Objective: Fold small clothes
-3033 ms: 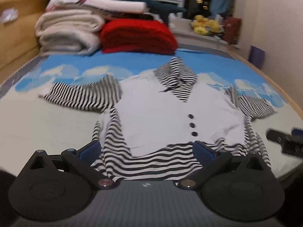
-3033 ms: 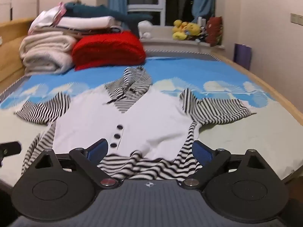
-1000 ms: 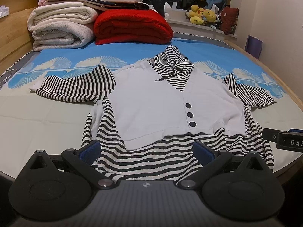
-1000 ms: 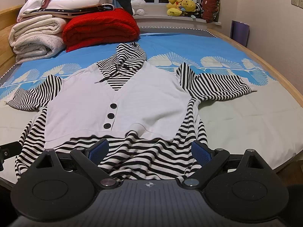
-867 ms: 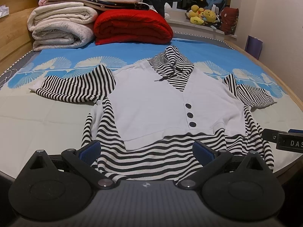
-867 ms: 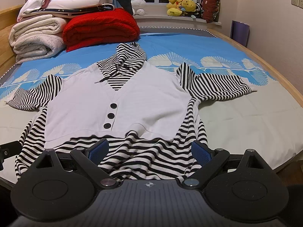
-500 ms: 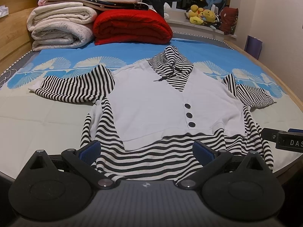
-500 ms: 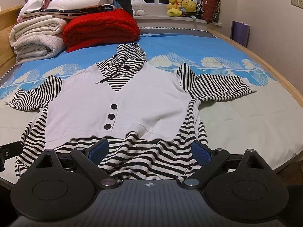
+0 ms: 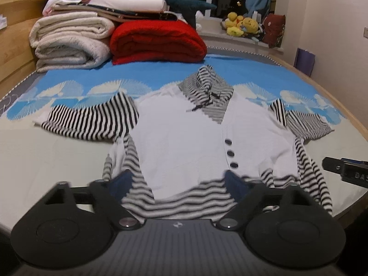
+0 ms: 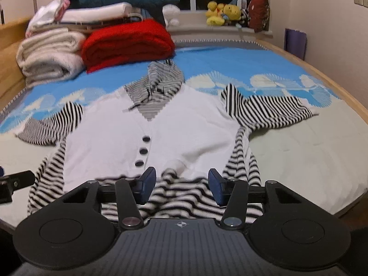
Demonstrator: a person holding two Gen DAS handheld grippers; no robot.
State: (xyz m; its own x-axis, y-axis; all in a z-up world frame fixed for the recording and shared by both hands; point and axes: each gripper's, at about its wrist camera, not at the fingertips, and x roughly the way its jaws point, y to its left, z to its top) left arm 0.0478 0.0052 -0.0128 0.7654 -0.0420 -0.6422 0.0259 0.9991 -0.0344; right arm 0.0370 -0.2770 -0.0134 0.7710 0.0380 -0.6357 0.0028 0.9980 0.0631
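Left tool (image 9: 178, 185), right tool (image 10: 181, 186): both closing astride striped hem (image 10: 179, 193), ungripped | red blanket (image 9: 156, 42) far behind

— What blocks the far end of the bed (image 9: 27, 161)?

— A red blanket (image 9: 158, 42) and rolled cream blankets (image 9: 69, 43), stacked with folded linens (image 9: 128, 4), fill the head beside the wooden headboard (image 9: 13, 34).

— And nearer?

— The striped hooded top (image 10: 161, 133) covers the middle, sleeves spread to both sides. Bare sheet lies open left and right of it. A wall (image 10: 333, 34) runs along the right edge.
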